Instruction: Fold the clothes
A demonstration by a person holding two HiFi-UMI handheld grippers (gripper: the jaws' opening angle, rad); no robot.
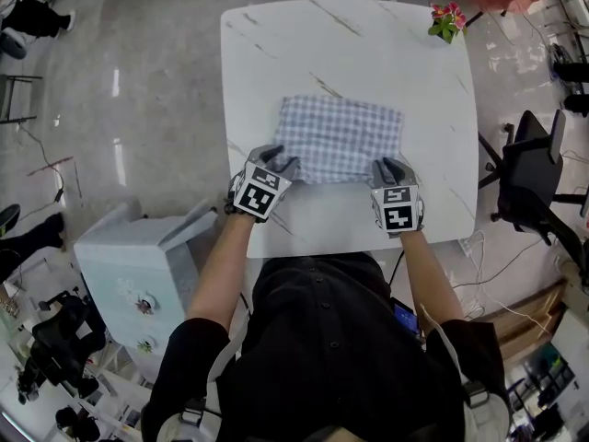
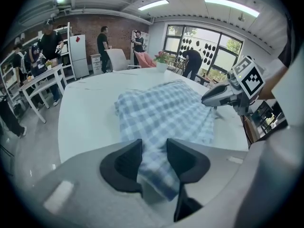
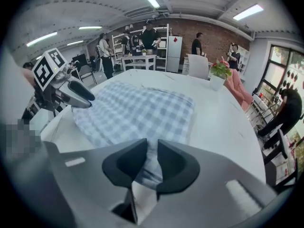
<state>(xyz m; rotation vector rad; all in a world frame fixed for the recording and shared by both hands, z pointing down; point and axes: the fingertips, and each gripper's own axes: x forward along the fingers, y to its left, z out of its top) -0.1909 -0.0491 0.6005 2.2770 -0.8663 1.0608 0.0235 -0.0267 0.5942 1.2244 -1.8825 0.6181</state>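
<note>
My left gripper (image 2: 154, 158) has its jaws pinched on the near left corner of the checked cloth (image 1: 340, 136), the fabric filling the gap between the pads and hanging out below them. My right gripper (image 3: 152, 163) has its jaws nearly together, nipping the near right corner, with a fold of cloth bunched between its pads. The rest of the cloth lies flat as a rough rectangle around the middle of the white marble table (image 1: 350, 53), and its near edge runs between my two grippers, a little in from the table's near edge. Bare table shows on every side of the cloth, most of it on the far half. A potted plant (image 1: 447, 21) stands at the table's far right corner, well apart from the cloth. Off the table's near left corner sits a white cabinet (image 1: 138, 265), and a black chair (image 1: 534, 168) stands off its right side
</note>
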